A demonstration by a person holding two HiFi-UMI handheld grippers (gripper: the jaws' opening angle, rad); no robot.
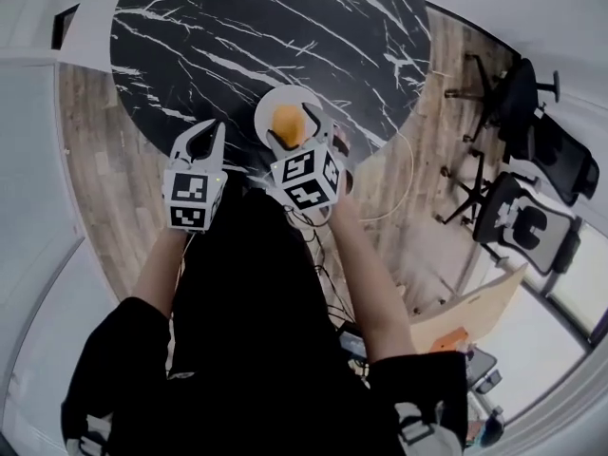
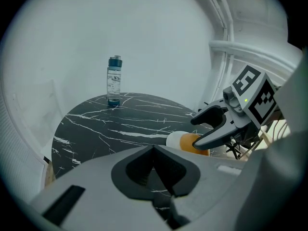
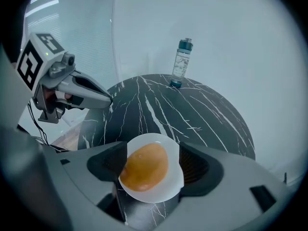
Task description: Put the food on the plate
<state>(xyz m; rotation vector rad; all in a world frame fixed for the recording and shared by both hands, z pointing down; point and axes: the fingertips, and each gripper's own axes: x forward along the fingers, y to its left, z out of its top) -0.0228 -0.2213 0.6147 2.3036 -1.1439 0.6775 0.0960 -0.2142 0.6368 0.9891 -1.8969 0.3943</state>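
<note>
An orange bun [image 3: 144,167] lies on a small white plate [image 3: 175,174] at the near edge of the black marble table [image 3: 192,114]. My right gripper [image 3: 151,165] hovers over it, open, one finger on each side of the plate and neither touching the bun. In the head view the bun [image 1: 288,122], plate [image 1: 275,95] and right gripper [image 1: 294,126] sit at the table's near rim. My left gripper [image 1: 207,133] is to the left of the plate, shut and empty. From the left gripper view [image 2: 154,150] the right gripper [image 2: 195,133] straddles the bun [image 2: 190,141].
A clear water bottle with a blue cap [image 2: 114,81] stands at the far side of the table [image 1: 237,36]. Black office chairs [image 1: 532,122] stand on the wooden floor to the right. Cables hang near the right gripper.
</note>
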